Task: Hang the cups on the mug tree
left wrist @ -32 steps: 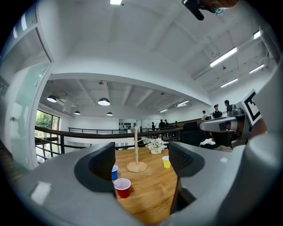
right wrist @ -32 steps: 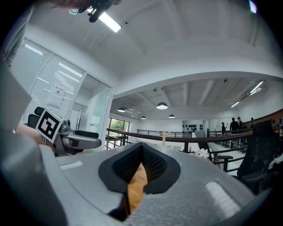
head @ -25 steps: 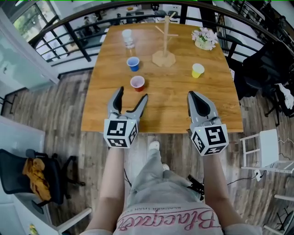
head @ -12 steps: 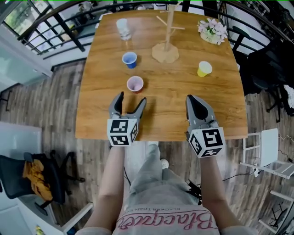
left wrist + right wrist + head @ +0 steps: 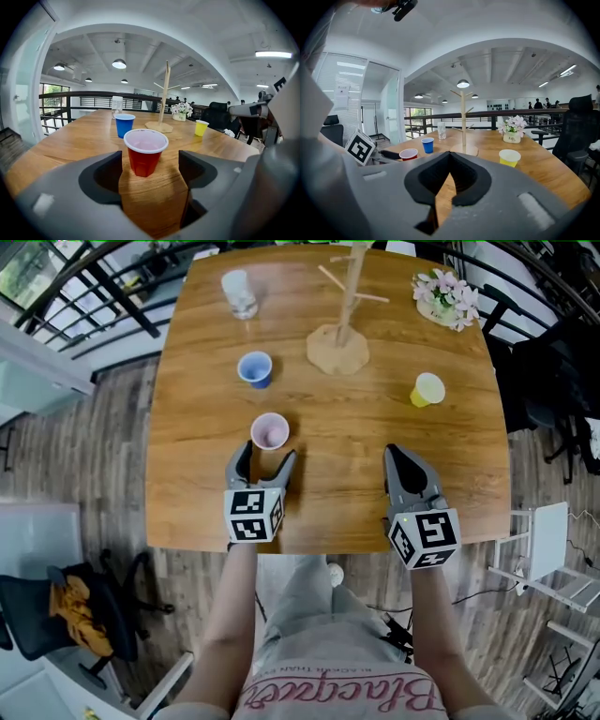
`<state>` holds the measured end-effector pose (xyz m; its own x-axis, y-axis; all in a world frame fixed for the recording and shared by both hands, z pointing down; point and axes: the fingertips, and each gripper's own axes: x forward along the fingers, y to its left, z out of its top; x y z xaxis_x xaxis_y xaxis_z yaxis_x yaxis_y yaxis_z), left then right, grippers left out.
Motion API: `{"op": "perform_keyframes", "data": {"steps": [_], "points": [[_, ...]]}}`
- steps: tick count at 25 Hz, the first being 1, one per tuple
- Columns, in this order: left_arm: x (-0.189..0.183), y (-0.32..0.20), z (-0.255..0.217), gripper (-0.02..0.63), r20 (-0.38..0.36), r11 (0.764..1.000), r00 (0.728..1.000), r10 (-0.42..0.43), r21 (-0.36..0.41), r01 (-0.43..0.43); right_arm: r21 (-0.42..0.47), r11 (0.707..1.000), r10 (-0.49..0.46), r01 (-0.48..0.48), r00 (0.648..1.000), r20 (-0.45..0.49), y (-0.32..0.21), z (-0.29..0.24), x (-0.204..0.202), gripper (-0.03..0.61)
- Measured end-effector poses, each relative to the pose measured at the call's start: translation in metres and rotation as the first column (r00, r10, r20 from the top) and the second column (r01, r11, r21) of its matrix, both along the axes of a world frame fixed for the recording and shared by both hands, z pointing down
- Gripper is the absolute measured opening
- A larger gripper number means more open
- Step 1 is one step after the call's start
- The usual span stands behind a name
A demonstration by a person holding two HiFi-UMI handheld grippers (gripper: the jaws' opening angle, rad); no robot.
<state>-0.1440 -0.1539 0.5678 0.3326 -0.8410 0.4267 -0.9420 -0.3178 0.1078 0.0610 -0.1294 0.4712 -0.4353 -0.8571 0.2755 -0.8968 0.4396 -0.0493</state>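
Lettered flower pot (image 5: 512, 137) near mug tree (image 5: 463, 123)

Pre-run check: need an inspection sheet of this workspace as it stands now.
surface: wooden table, bare around the items
job's things: mug tree with no cup hung; red cup, blue cup, yellow cup upright and apart
clutter: clear cup, flower pot at far edge
grippers: left gripper open, red cup just ahead, not gripped; right gripper shut, empty
cables: nothing seen on the table
surroundings: railing, office chair, white rack
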Motion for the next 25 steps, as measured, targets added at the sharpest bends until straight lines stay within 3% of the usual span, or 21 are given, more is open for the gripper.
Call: {"op": "perform_keyframes", "data": {"steps": [8,11,25], "points": [[0.000,-0.026,0.021,0.344,0.043,0.999,0.999,-0.002,-0.048,0.004,-0.047,0.999,0.002,-0.002,1.000,-0.007,-0.032,0.013,-0.003,0.001],[-0.002,-0.030,0.022,0.284,0.047,0.998,0.999,-0.012,-0.057,0.015,-0.056,0.998,0.004,-0.004,1.000,-0.011,-0.043,0.014,-0.005,0.002],[-0.020,-0.066,-0.027,0.291,0.016,0.999,1.000,-0.012,0.047,0.011,-0.002,1.000,0.001,-0.001,1.000,-0.017,-0.079,-0.017,-0.029,0.002]]}}
